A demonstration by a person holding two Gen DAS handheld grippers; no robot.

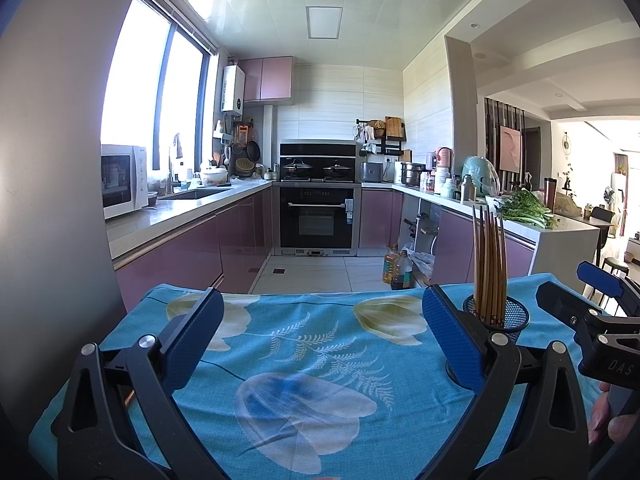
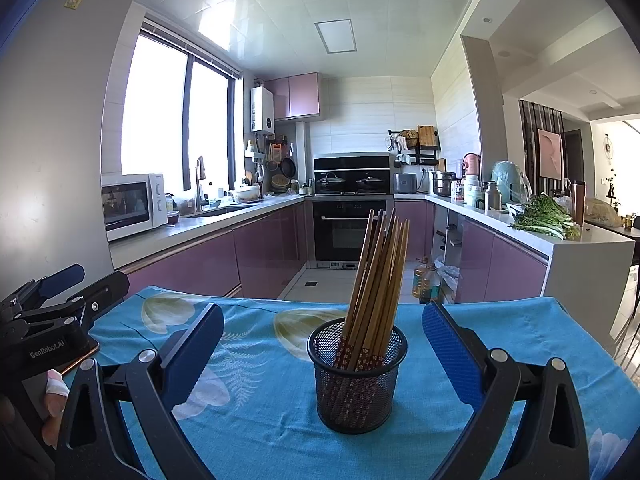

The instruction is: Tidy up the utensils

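Both my grippers, left (image 1: 320, 344) and right (image 2: 322, 350), are spread, empty. Chopsticks (image 2: 378, 272) ahead: light, stiff, slippery; I'd pinch mid-shaft above the cup (image 2: 356, 392).

Strong daylight pours through the window (image 1: 156, 92) on the left, blown out to white. The glossy ceiling (image 2: 256, 4) carries glare patches. Both fisheye views bend straight lines and darken toward the corners; the centre stays sharp.

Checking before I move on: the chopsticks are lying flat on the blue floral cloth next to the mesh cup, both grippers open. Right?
Not quite. The chopsticks stand inside the mesh cup, as the right wrist view shows. The cup sits on the blue floral cloth, and both grippers are open.
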